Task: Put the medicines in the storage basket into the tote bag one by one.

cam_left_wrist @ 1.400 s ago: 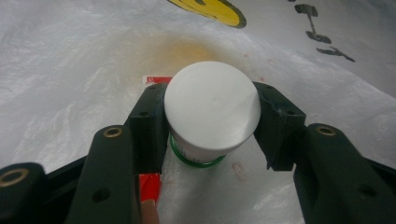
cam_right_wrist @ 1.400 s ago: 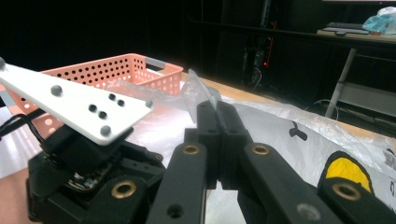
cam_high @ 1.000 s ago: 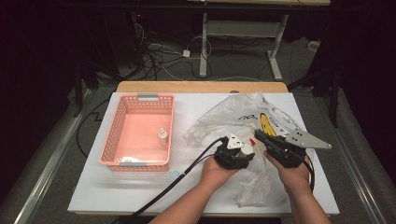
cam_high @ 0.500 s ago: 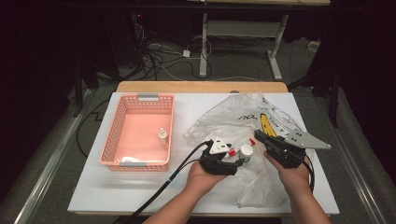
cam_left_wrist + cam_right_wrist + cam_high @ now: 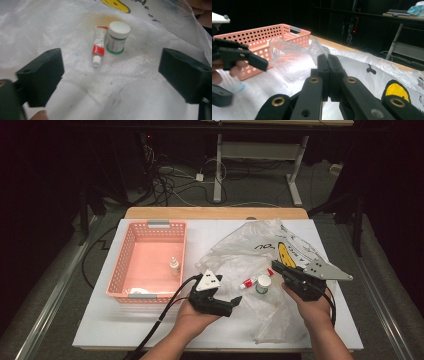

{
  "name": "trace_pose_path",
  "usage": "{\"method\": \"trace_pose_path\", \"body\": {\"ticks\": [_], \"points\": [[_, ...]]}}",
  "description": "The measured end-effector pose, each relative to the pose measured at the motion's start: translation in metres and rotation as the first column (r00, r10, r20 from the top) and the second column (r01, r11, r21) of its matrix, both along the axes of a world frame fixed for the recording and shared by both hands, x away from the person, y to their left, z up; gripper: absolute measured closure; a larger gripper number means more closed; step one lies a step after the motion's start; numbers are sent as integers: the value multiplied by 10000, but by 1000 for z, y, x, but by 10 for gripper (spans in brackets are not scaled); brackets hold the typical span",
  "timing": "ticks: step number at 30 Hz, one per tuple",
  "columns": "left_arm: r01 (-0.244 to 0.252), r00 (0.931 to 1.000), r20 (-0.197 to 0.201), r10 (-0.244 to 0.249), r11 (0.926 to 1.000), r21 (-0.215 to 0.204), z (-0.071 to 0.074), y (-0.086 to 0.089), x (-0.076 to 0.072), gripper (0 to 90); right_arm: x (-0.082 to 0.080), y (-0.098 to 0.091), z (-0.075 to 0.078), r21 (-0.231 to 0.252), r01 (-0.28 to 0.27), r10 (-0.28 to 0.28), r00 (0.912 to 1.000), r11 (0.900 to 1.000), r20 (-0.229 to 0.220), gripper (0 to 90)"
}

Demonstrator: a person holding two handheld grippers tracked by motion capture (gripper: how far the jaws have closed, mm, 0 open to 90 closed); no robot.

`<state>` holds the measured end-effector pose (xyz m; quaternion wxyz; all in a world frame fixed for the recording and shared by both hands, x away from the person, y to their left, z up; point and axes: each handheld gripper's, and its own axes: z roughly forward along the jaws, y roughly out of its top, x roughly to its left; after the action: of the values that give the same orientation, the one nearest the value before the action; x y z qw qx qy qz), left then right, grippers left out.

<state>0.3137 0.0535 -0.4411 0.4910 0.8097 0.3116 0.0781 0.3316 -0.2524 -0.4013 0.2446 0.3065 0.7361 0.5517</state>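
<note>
A: We see the left gripper (image 5: 235, 302) at the near edge of the white table (image 5: 100, 325), its jaws spread wide. They have just been opening, and nothing sits between them.

B: Agreed. In the left gripper view both pads frame bare plastic, and the small white jar (image 5: 117, 37) with its green band stands upright on the plastic bag (image 5: 150, 75), well clear of them. The red-and-white tube (image 5: 98, 46) lies touching the jar's side, cap toward us.

A: The print on both labels is too small for us to read. In the high view the jar (image 5: 263, 283) and tube (image 5: 248, 282) rest between the two grippers.

B: The right gripper (image 5: 278, 268) is closed; in its own view (image 5: 328, 65) the jaws meet on a fold of the bag (image 5: 294, 60). How much film is pinched we cannot tell.

A: The bag's yellow print (image 5: 286, 254) is partly covered by that gripper. In the pink basket (image 5: 120, 265) a small bottle (image 5: 174, 266) stands, and something pale (image 5: 140, 291) lies at the near wall, too blurred for us to name.
</note>
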Motion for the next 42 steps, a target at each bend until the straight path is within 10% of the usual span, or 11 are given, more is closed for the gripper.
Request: {"method": "trace_pose_path", "body": {"ticks": [16, 42], "points": [[-1618, 9862, 428, 1599, 9858, 446, 15, 76, -9, 0, -1, -2, 1, 12, 76, -76, 10000, 10000, -5, 900], [-4207, 9072, 85, 4206, 9069, 223, 18, 177, 10, 0, 0, -5, 0, 88, 106, -106, 9999, 9999, -40, 900]]}}
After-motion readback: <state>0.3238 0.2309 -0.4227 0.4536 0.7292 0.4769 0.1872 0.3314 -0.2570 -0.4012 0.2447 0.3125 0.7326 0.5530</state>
